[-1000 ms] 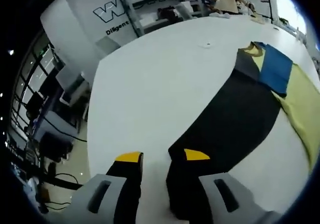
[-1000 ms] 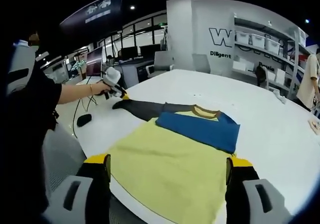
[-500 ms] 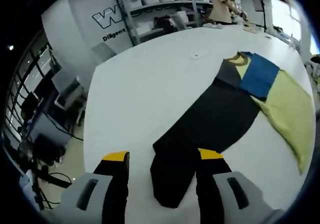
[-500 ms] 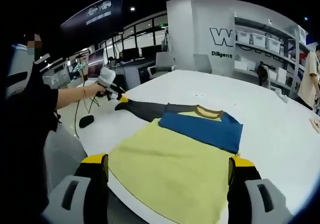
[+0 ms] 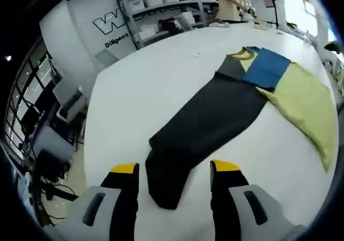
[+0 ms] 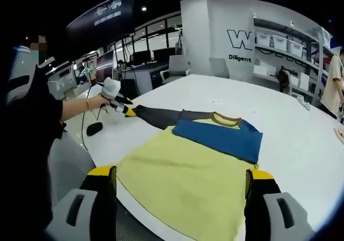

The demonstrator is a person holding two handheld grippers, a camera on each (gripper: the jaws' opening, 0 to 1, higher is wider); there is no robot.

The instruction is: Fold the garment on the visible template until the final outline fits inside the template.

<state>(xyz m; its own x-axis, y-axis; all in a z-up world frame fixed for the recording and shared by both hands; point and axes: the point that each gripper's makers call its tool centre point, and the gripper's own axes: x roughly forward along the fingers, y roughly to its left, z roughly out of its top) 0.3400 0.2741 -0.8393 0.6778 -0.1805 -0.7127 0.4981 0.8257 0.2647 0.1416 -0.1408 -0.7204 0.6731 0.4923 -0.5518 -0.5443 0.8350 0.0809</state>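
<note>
Because the long dark grey sleeve [image 5: 207, 120] of the yellow-and-blue shirt [image 6: 188, 171] lies stretched toward 10 o'clock on the white table [image 5: 150, 74], both the left gripper [image 5: 171, 169] and right gripper [image 6: 180, 175] open and empty, I fear a careless pull drags the flat body crooked.

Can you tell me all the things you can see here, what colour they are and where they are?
Shirt: one, yellow body with a blue panel, lying flat on the table.
Sleeve: one, dark grey, stretched out from the shirt toward the left tool.
Table: one, white, under the shirt.
Shelves: one set, white, holding bins by the far wall.
Mouse: one, black, near the table edge.
Left tool: one, black with yellow tips, open, around the sleeve end.
Right tool: one, black with yellow tips, open, above the shirt's near hem.
</note>
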